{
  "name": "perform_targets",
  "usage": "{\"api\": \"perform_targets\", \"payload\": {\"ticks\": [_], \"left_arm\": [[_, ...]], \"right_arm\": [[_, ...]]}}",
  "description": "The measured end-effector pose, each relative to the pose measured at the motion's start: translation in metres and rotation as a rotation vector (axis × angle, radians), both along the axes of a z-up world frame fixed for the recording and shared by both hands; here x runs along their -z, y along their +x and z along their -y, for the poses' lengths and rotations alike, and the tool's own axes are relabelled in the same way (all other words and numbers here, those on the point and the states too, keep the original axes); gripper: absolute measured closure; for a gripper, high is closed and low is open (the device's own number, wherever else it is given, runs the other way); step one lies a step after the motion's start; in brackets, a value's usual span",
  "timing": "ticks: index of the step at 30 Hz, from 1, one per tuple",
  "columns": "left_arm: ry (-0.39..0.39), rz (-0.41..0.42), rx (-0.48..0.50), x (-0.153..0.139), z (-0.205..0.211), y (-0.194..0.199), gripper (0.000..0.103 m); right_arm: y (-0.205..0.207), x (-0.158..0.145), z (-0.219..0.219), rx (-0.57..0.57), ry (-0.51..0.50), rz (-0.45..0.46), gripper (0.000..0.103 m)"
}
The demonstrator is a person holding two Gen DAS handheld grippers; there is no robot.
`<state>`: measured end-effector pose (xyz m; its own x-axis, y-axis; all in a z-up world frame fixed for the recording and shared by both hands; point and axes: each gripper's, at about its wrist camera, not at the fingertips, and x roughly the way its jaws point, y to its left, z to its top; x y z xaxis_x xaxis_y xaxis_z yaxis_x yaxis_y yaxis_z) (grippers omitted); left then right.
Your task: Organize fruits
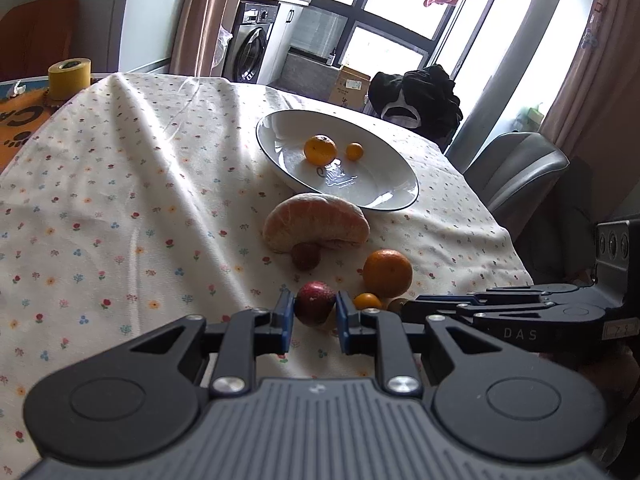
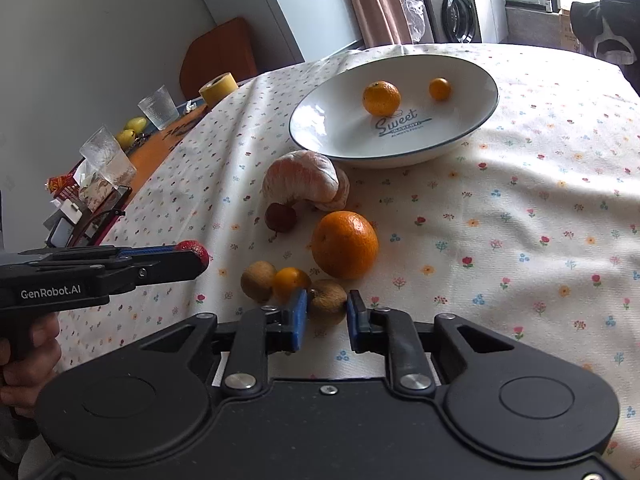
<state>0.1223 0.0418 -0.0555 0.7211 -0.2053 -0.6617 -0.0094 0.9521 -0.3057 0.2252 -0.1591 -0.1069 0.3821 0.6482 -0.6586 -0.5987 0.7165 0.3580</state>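
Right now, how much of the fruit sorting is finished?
Two small oranges already lie in the white bowl. The left gripper holds a dark red fruit; the right gripper grips a brown one. The peeled citrus, big orange and three small fruits remain on the cloth.

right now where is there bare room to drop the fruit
Free: the white bowl floor left of its two oranges, and bare tablecloth right of the big orange. Crowded: the cluster between peeled citrus and both grippers.
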Motion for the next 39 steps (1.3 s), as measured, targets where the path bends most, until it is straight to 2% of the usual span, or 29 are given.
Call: {"api": "perform_targets", "payload": {"ticks": [14,28,29,32,39], "left_arm": [[0.018,0.061,-0.015,-0.026,-0.001,0.016,0.082],[0.040,0.078,-0.013,-0.033,-0.001,0.044,0.082],[0.041,0.082,-0.012,-0.034,0.000,0.046,0.082],[0.054,0.098,-0.011,-0.038,0.002,0.052,0.082],[0.066,0.096,-0.006,-0.037,0.006,0.071,0.082]], "right_arm": [[0.008,-0.031,0.011,0.041,0.031,0.091,0.084],[0.028,-0.057,0.022,0.112,0.020,0.197,0.084],[0.030,-0.057,0.022,0.115,0.021,0.198,0.085],[0.033,-0.058,0.022,0.116,0.023,0.203,0.096],[0.041,-0.051,0.016,0.119,0.008,0.201,0.098]]}}
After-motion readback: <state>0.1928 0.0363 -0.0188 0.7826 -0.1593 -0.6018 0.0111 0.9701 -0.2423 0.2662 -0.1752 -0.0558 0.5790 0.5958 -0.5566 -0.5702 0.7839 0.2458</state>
